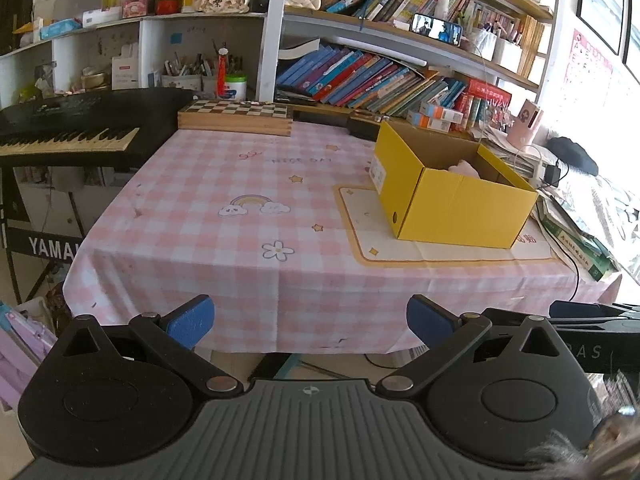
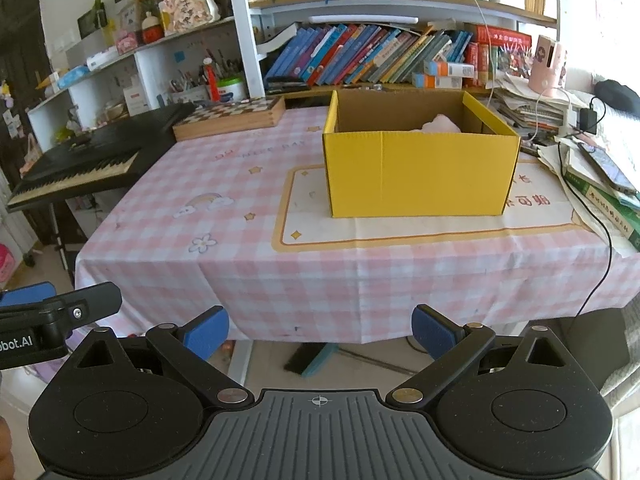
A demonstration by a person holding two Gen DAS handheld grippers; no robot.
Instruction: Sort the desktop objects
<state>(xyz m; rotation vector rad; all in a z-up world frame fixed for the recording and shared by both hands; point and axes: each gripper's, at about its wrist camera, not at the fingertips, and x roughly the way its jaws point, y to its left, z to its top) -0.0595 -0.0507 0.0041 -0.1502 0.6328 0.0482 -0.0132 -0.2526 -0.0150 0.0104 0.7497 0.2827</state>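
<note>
An open yellow cardboard box [image 1: 452,200] [image 2: 420,172] stands on a cream mat [image 1: 368,224] [image 2: 400,232] on the pink checked tablecloth [image 1: 224,184] [image 2: 224,248]. Something pale pink [image 1: 464,168] [image 2: 442,124] lies inside it, mostly hidden by the walls. My left gripper [image 1: 310,320] is open with nothing between its blue pads, held in front of the table's near edge. My right gripper [image 2: 320,332] is open too, off the table's front and facing the box. Part of the left gripper shows at the left of the right wrist view.
A wooden chessboard box [image 1: 236,116] [image 2: 230,116] sits at the table's far edge. A black keyboard [image 1: 68,136] [image 2: 80,164] stands to the left. Bookshelves [image 1: 380,76] [image 2: 380,56] fill the back. Stacked books, a phone [image 2: 608,168] and a cable [image 2: 600,252] crowd the right edge.
</note>
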